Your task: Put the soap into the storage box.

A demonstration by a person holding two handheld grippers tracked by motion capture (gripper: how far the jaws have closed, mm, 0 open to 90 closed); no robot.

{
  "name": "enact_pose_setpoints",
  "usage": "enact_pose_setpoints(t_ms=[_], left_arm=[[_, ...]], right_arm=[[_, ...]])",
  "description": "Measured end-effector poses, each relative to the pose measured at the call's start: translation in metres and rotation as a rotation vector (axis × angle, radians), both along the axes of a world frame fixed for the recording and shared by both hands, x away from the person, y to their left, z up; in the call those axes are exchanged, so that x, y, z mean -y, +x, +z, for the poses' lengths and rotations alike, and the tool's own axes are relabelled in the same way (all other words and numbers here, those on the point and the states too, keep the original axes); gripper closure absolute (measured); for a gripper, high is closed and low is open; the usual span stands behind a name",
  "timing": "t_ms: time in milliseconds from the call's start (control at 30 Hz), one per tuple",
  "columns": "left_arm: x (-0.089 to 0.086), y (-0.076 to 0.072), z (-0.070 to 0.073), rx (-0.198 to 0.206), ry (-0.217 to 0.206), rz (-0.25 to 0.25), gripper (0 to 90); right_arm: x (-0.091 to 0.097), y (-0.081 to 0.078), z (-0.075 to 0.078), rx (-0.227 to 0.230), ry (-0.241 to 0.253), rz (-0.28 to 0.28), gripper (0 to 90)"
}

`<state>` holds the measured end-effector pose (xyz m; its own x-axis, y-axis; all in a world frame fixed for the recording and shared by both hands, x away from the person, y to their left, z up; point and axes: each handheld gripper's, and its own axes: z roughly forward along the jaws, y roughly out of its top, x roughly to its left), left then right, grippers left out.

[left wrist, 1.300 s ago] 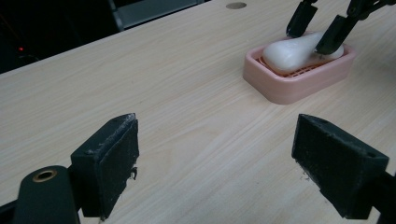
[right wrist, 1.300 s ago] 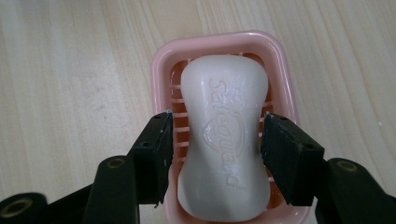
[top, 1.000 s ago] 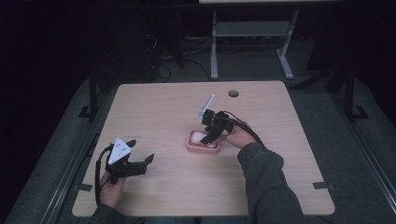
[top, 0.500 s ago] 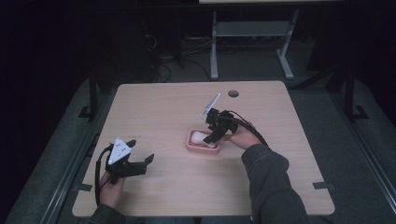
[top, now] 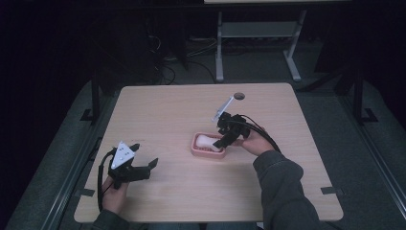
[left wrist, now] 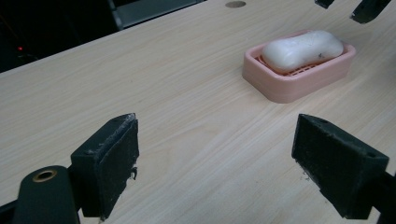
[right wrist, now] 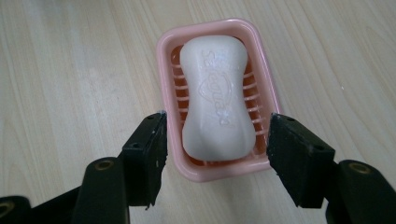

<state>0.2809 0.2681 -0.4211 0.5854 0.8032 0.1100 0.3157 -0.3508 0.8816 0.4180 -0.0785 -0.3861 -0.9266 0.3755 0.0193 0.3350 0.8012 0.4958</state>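
Note:
A white bar of soap [right wrist: 215, 98] lies in a pink soap dish [right wrist: 211, 23] at the middle of the table. My right gripper [right wrist: 218, 128] hovers over the dish's near end, open. Its jaws have just been closing a little, with the soap and dish between them, and the pads press on nothing. In the high view the right gripper [top: 224, 142] is at the right end of the dish [top: 207, 153]. My left gripper [top: 143, 154] rests near the front left of the table, open and empty. It faces the dish [left wrist: 299, 84] and soap [left wrist: 301, 49] from a distance.
The light wooden table [top: 182, 115] has a round cable hole [top: 238, 96] near its far edge. A metal desk frame [top: 258, 33] stands on the dark floor behind. The right sleeve [top: 282, 187] crosses the table's front right.
The right gripper has shifted slightly to the right over the dish. The soap lies in the dish as before, and the left gripper has kept still.

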Motion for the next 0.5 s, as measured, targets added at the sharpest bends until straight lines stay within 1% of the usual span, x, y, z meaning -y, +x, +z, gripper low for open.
enact_pose_setpoints(t_ms=[267, 500], left_arm=[[0.000, 0.000, 0.000, 0.001, 0.001, 0.001, 14.6], [0.000, 0.000, 0.000, 0.001, 0.000, 0.002, 14.6]], right_arm=[[0.008, -0.003, 0.004, 0.006, 0.009, -0.015, 37.1], [0.014, -0.006, 0.004, 0.008, 0.015, -0.021, 36.3]])
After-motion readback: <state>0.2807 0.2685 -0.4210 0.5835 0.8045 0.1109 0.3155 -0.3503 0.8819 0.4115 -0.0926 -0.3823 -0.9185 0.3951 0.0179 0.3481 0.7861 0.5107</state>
